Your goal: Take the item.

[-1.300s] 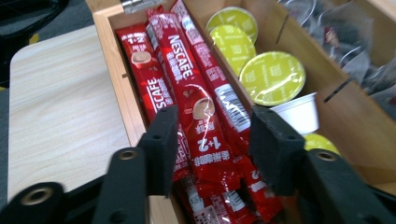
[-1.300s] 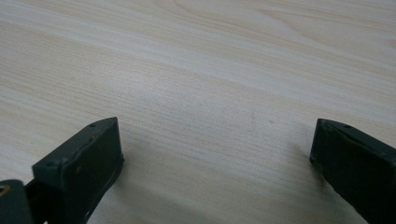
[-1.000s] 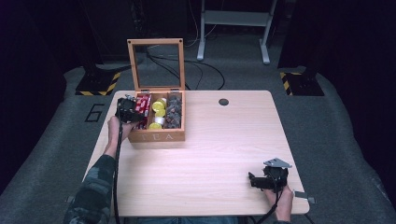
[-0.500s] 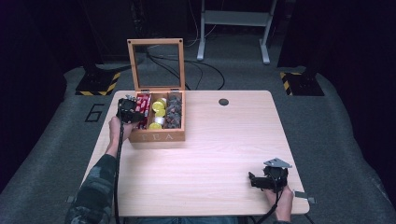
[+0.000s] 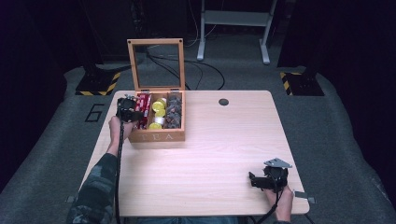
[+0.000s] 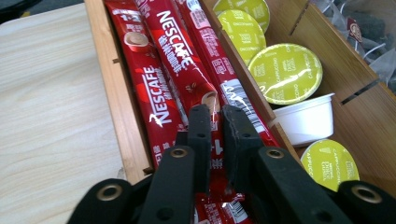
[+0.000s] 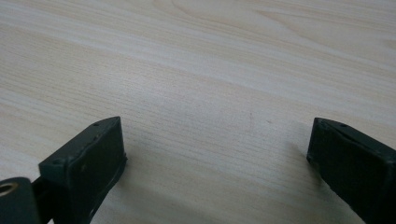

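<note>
A: Has anything shifted over the last second?

B: Hardly. The left gripper (image 5: 132, 113) sits at the left compartment of the tea box (image 5: 158, 136) just as it did in both earlier frames, and the right gripper (image 5: 261, 181) has not left its spot at the table's (image 5: 224, 140) near right.

A: So what is the left one doing?

B: In the left gripper view its jaws are pinched nearly together on a red sachet (image 6: 212, 123), one of several lying lengthwise in that compartment. The sachet lies flat among the others, not lifted.

A: And the right?

B: Its jaws stand wide apart over bare wood, holding nothing.

A: What does the stillness mean?

B: Probably that the grip has only just been made and the lift is next. The yellow pods (image 6: 285, 72) in the middle compartment look untouched.
</note>
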The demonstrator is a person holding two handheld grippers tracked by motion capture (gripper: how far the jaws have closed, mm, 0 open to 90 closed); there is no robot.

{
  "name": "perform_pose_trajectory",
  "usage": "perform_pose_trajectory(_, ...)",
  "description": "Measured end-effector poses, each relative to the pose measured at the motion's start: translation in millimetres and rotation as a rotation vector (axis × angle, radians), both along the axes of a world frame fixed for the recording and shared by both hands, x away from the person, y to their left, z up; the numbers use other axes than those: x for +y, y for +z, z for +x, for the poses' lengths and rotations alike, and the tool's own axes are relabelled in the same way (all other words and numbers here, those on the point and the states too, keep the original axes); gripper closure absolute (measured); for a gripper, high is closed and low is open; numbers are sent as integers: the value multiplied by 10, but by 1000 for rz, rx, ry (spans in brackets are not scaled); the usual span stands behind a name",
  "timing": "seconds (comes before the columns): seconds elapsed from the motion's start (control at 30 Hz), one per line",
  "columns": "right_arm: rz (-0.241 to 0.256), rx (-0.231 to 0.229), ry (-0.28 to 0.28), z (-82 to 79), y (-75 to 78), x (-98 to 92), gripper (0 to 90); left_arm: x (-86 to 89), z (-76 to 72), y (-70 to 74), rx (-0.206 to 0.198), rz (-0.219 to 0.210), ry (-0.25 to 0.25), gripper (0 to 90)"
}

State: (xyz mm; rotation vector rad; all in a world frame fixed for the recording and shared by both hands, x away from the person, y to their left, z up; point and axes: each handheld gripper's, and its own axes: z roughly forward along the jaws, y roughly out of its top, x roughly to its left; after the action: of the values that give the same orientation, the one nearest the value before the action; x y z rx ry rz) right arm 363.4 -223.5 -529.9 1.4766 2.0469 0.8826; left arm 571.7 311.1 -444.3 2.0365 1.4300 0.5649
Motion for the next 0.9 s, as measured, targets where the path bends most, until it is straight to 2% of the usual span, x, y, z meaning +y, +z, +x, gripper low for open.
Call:
perform_pose_trajectory(0.13, -1, 1, 1, 0, 0, -1, 33, 10, -17, 29, -10, 9, -1, 850)
perform_pose_trajectory(0.2, -1, 1, 1, 0, 0, -1, 33, 12, -30, 39, -29, -1, 10, 858)
perform_pose_trajectory(0.47, -2, 0, 1, -1, 0, -1, 33, 95, -95, 114, -47, -26, -3, 874)
perform_pose_trajectory(0.57, 0, 0, 0, -2, 1, -1, 35, 101, -127, 151, -66, -38, -6, 874)
perform_pose_trajectory(0.9, -4, -2, 3, -2, 1, -4, 38, 69, -236, 255, -104, -33, -40, 874)
